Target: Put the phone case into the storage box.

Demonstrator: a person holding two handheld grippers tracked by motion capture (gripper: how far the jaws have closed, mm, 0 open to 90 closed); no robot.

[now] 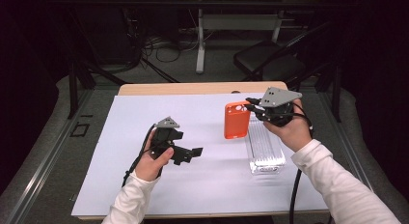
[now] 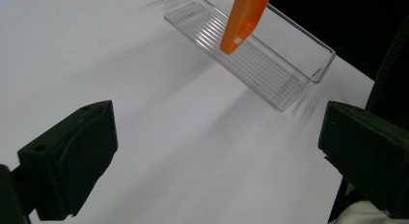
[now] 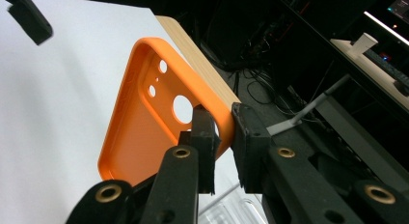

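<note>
A: What is being handled?

B: An orange phone case, right of centre in the high view. The right gripper pinches it by its upper edge, near the camera cut-outs, and it hangs upright off the bench. In the right gripper view the jaws are closed on the rim of the orange phone case, one pad inside the shell and one outside.

A: Any brand or writing on it?

B: None that can be read. The inside face is plain orange with one large round hole and three small ones.

A: What lies around it?

B: Just right of the case and below it in the high view, a clear plastic tray lies on the white sheet that covers the bench. In the left gripper view the tray sits at upper right, long and ribbed on its floor, with the lower corner of the case above its near wall.

A: And the other hand?

B: The left gripper is at lower left of centre in the high view, well apart from the case. Its jaws stand wide open with nothing between them, pointing toward the tray.

A: Anything in the way?

B: No. Beyond the bench, at upper right, is a dark chair with cables on the floor.
</note>
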